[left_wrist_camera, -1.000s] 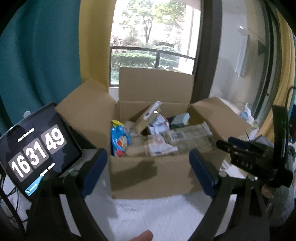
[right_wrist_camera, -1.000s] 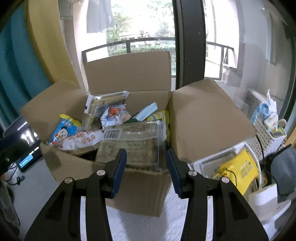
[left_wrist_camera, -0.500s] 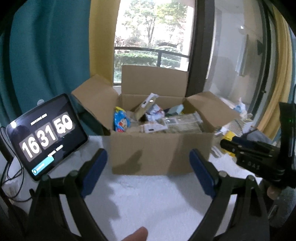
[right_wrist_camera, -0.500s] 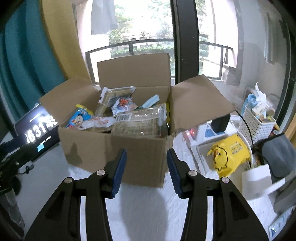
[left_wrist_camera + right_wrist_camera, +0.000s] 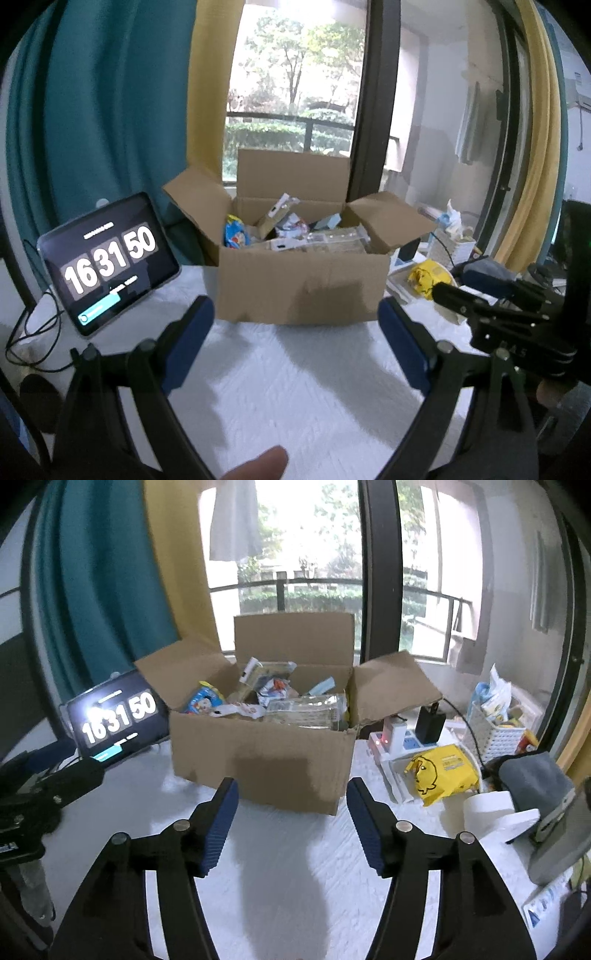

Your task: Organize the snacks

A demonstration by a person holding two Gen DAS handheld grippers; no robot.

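Observation:
An open cardboard box (image 5: 303, 284) (image 5: 258, 760) stands on the white table, filled with snacks: a blue cartoon packet (image 5: 236, 232) (image 5: 203, 699), a clear pack of bars (image 5: 306, 709) and several more wrappers. My left gripper (image 5: 295, 314) is open wide in front of the box, apart from it, with nothing between its fingers. My right gripper (image 5: 291, 788) also hangs short of the box's front wall; its jaws are opening and hold nothing. Each gripper shows at the edge of the other's view.
A tablet (image 5: 107, 258) (image 5: 118, 716) showing a clock leans left of the box. Right of it lie a power strip (image 5: 399, 738), a yellow bag (image 5: 439, 771), a white basket (image 5: 495, 731), a paper roll (image 5: 487, 808) and a grey cloth (image 5: 532, 779). Curtains and a window stand behind.
Both grippers have drawn back from the box, which now looks smaller and farther. The right jaws have spread wider. The left jaws stay as wide as before.

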